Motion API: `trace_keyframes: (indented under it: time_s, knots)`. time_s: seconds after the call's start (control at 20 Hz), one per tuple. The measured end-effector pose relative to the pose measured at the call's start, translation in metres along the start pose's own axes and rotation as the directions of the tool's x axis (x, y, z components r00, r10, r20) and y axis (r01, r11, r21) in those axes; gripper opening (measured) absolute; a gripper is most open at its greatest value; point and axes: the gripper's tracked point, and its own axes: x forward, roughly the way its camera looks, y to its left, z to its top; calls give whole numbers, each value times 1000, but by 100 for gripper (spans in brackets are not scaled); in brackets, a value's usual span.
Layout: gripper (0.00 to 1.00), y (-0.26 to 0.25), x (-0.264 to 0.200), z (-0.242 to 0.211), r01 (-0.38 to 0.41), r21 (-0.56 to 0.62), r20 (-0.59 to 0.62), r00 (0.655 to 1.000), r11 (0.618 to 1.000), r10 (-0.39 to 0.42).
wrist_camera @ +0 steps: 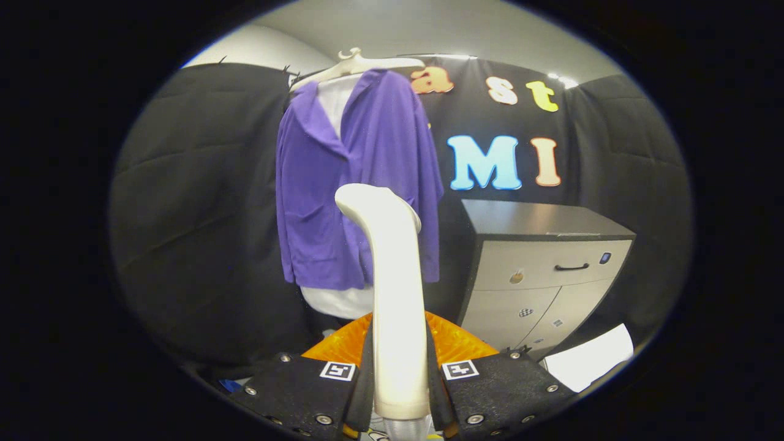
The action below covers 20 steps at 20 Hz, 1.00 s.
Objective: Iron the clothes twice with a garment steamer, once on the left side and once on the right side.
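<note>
A white garment steamer [395,288] stands upright between my fingers, its bent head level with the shirt's lower half. My gripper [399,373] is shut on the steamer's handle, with both fingers pressing its sides. Beyond the steamer hangs a purple shirt [343,177] on a white hanger [355,64], over a white garment whose hem shows below it. The steamer head points toward the shirt's middle but stays apart from the cloth. An orange part of the gripper body [453,343] shows behind the handle.
A cabinet with a dark top and pale drawers [545,269] stands to the right of the shirt. A white sheet [591,361] lies low beside the cabinet. Black cloth walls enclose the booth.
</note>
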Motion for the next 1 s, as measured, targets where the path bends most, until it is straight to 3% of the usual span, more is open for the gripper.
trace_keyframes:
  time_s: [0.3,0.55,0.75,1.0]
  knots:
    - [38,-31,-43,93,43,55,253,966,998,-56]
    - [37,-56,-71,148,100,43,356,928,994,-108]
    - [37,-71,-93,167,117,45,410,903,992,-125]
    - [37,-81,-110,140,128,42,412,901,991,-133]
